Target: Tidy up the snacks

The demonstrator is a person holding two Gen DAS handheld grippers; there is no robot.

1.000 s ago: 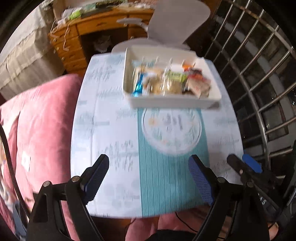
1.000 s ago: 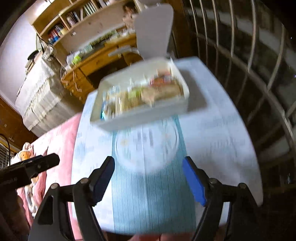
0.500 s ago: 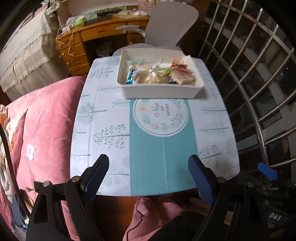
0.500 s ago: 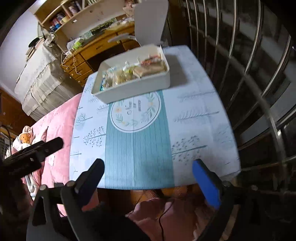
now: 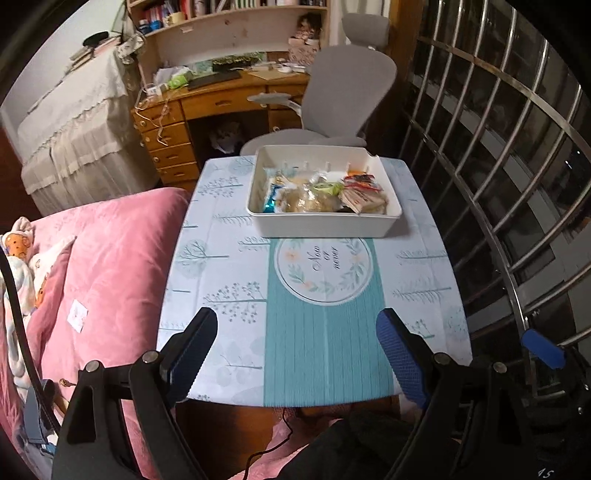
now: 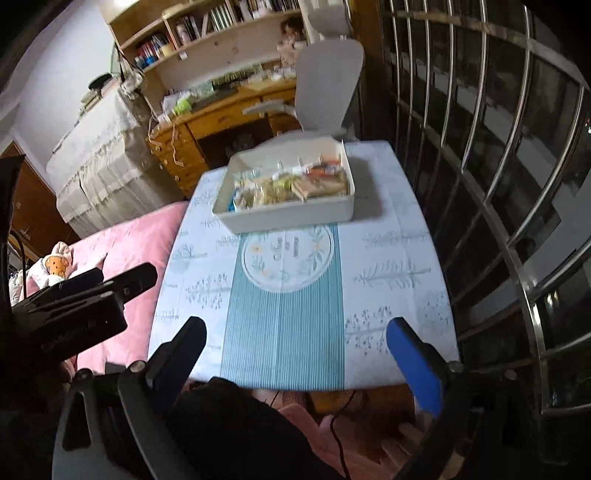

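Both the left hand-held gripper (image 5: 295, 349) and right hand-held gripper (image 6: 295, 349) hang spread apart, empty; well ahead of them on the desk (image 5: 221, 258) sits the white bin (image 5: 325, 223) of snacks (image 5: 325, 194), probably light, crinkly, slippery packets best pinched at an edge

snacks (image 6: 288, 184): blurred in right wrist view, wrappers unreadable
bin (image 5: 325, 221) contents at 12 o'clock: partly hidden by near wall
bookshelf (image 5: 229, 14): top cut off
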